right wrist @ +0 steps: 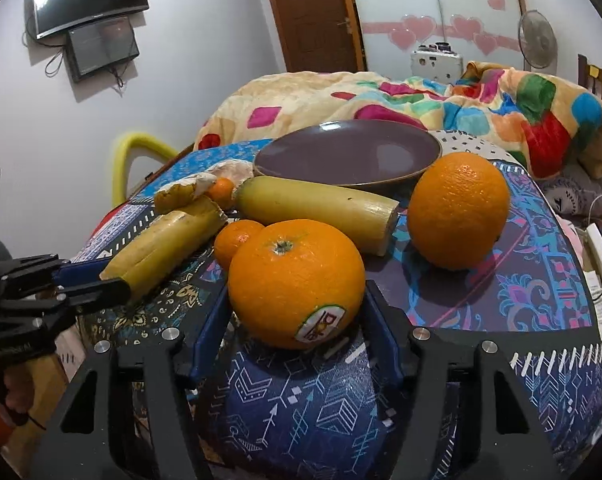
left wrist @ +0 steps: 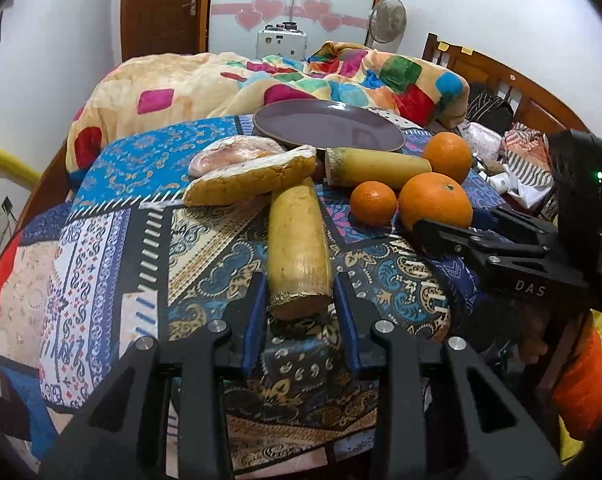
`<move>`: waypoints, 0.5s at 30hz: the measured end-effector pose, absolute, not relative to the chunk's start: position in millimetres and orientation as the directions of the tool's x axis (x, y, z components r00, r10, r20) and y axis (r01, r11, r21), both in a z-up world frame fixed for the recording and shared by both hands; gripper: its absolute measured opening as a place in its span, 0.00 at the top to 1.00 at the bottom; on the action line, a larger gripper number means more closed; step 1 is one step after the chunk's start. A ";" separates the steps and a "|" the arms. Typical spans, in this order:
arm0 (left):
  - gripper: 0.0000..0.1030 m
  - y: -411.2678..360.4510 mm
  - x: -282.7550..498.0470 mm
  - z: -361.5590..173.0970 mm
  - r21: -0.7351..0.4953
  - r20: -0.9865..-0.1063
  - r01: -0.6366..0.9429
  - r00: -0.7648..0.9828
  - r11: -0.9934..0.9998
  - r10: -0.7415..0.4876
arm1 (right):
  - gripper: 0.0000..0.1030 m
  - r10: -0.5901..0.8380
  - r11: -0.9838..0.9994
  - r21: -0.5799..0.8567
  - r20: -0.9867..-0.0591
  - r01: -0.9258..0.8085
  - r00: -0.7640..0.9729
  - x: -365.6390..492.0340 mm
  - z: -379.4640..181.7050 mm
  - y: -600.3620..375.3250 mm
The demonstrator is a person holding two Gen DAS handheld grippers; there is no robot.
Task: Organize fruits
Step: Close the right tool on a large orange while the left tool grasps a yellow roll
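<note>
Partly hidden behind the bagged piece [left wrist: 249,178]: pinkish bag [left wrist: 237,152], contents unclear. Tiny orange [right wrist: 221,191] mostly screened by yellow stalks. Left gripper [left wrist: 301,300] level, low over patterned cloth [left wrist: 149,240], jaws spread either side of near yellow stalk [left wrist: 299,252], contact unclear. Right gripper [right wrist: 297,320] level, jaws spread flanking stickered orange [right wrist: 295,282], contact not discernible. Purple plate [right wrist: 347,154] beyond; second orange [right wrist: 459,210] and small orange [right wrist: 237,240] just beside.
</note>
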State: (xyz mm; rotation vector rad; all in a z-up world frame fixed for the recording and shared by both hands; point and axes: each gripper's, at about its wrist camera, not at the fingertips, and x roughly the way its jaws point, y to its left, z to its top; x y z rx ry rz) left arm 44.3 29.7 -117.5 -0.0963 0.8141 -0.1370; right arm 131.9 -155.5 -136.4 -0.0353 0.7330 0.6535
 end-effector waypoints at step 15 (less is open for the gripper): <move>0.66 22.0 58.9 -112.7 -0.060 -0.780 0.102 0.616 0.993 -0.110 | 0.42 0.530 0.800 0.160 -0.640 -0.578 0.556 109.5 -128.2 -173.6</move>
